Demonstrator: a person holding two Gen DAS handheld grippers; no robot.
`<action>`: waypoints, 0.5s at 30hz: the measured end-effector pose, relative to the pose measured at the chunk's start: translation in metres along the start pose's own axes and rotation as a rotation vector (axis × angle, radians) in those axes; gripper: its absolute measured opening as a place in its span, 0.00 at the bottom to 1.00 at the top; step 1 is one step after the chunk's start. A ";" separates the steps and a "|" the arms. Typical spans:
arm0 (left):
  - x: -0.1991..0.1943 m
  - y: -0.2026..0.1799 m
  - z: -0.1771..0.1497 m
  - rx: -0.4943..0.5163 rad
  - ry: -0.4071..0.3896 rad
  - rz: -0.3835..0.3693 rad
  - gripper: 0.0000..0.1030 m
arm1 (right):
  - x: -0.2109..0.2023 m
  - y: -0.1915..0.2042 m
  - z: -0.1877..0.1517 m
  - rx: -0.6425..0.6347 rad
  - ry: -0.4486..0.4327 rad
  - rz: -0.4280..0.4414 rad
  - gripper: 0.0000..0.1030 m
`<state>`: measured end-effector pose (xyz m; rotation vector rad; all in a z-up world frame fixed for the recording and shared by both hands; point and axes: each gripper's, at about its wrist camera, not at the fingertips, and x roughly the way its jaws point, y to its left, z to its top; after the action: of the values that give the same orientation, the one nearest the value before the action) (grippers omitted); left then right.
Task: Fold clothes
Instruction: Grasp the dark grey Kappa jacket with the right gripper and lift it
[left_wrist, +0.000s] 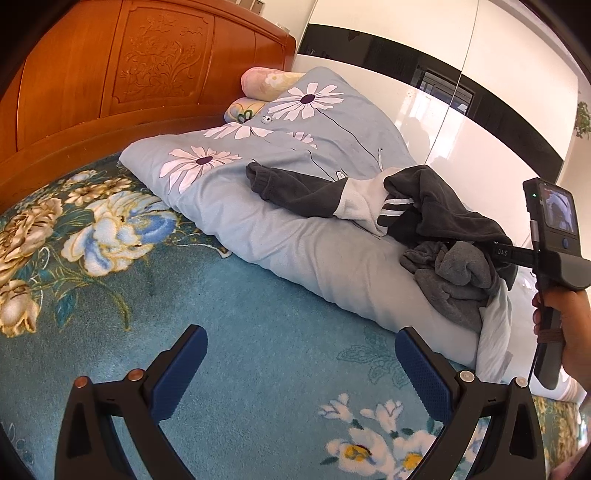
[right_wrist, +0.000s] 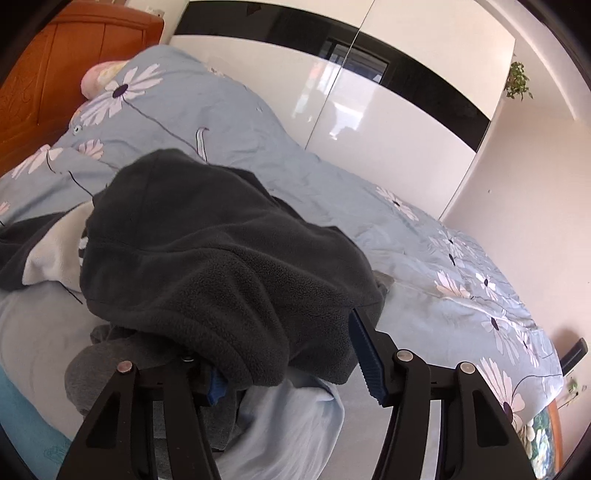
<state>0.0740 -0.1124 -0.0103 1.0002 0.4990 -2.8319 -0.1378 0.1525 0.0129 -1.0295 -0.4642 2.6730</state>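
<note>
Clothes (left_wrist: 436, 218), soft, limp fleece likely needing a hem or cuff hold, are lying heaped on the quilt (left_wrist: 295, 236), draping over the right gripper (right_wrist: 291, 362), jaws apart, and well ahead of the left gripper (left_wrist: 301, 365), also gaping, empty.

The dark jacket (right_wrist: 221, 258) is soft, fuzzy fleece. The quilt (left_wrist: 295, 229) is smooth cloth. The headboard (left_wrist: 110, 74) is shiny carved wood. The wardrobe doors (left_wrist: 480, 74) are glossy.

Black tongs (left_wrist: 301, 369), blue ribbed pads (left_wrist: 424, 376), copper screws.
</note>
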 end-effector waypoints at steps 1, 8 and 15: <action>-0.004 0.001 0.000 0.014 -0.004 0.003 1.00 | 0.000 -0.001 0.004 -0.004 0.004 0.000 0.38; -0.032 0.009 -0.002 0.048 -0.011 0.018 1.00 | -0.037 -0.030 0.049 -0.013 -0.069 -0.043 0.12; -0.081 -0.008 0.001 0.071 -0.036 -0.012 1.00 | -0.119 -0.087 0.087 0.048 -0.201 -0.036 0.09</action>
<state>0.1345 -0.1065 0.0434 0.9596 0.4055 -2.8912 -0.1015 0.1753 0.1786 -0.7351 -0.4489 2.7538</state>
